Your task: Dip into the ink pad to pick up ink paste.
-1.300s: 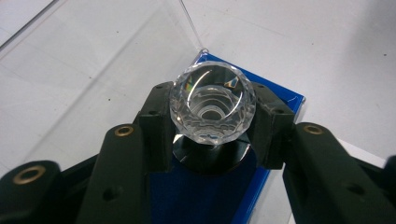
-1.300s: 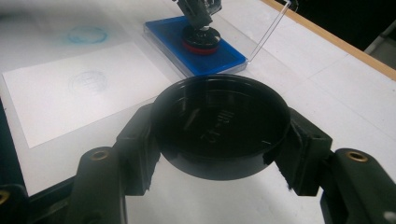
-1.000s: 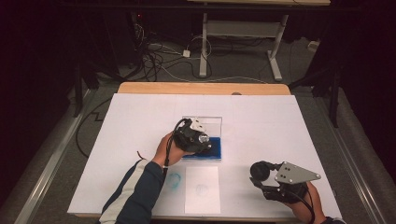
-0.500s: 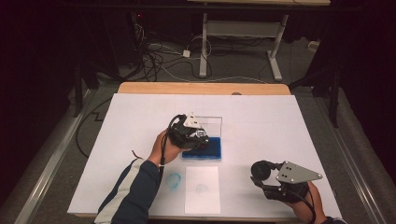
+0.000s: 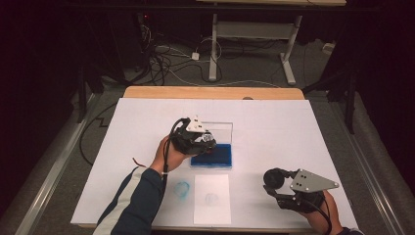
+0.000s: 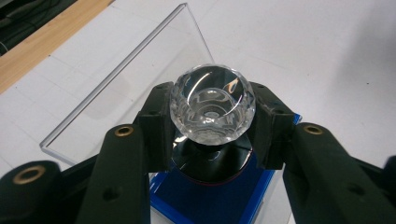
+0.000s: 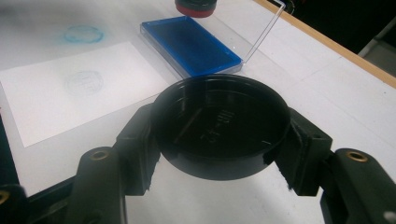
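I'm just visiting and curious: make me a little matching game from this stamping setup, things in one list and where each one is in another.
Things:
1. crystal-topped stamp
2. black round cap
3. blue ink pad
4. white paper sheet

Places:
A. lying flat, nearest the table's front edge
B. in its open clear case on the table
C. clamped in the right hand-held gripper
D. clamped in the left hand-held gripper

Pairs: 1-D, 2-C, 3-B, 4-A
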`<state>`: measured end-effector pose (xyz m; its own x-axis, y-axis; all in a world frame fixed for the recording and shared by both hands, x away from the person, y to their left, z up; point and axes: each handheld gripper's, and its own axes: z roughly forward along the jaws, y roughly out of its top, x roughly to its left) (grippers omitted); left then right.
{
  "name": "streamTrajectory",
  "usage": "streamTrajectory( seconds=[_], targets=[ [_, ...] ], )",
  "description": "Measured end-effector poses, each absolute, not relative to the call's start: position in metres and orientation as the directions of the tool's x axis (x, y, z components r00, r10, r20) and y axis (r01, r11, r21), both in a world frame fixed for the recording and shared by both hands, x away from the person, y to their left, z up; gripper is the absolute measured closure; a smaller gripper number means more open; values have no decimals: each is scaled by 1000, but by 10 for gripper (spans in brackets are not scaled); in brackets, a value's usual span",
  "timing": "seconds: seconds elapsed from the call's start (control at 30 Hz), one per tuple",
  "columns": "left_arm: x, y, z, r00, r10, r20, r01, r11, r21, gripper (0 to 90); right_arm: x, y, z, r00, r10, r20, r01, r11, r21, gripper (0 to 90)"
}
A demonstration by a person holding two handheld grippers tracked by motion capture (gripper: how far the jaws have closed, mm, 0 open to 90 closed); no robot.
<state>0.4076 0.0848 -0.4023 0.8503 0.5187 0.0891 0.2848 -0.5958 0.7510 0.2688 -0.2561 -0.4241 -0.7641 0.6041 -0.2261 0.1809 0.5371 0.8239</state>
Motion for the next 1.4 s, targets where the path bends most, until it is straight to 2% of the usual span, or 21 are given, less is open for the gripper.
streamTrajectory(
  seconds=[0.4, 0.73, 1.4],
  targets=[
    [400, 98, -392, 853, 516, 81, 264, -559, 786, 542, 274, -255, -425, -770, 603, -208, 187, 526, 830, 385],
    [388, 106, -382, 848, 519, 108, 232, -547, 804, 542, 274, -254, -426, -775, 594, -215, 180, 533, 827, 385],
    [373, 115, -383, 852, 512, 111, 210, -528, 823, 542, 274, -253, -426, -780, 587, -216, 174, 535, 826, 385]
  ],
)
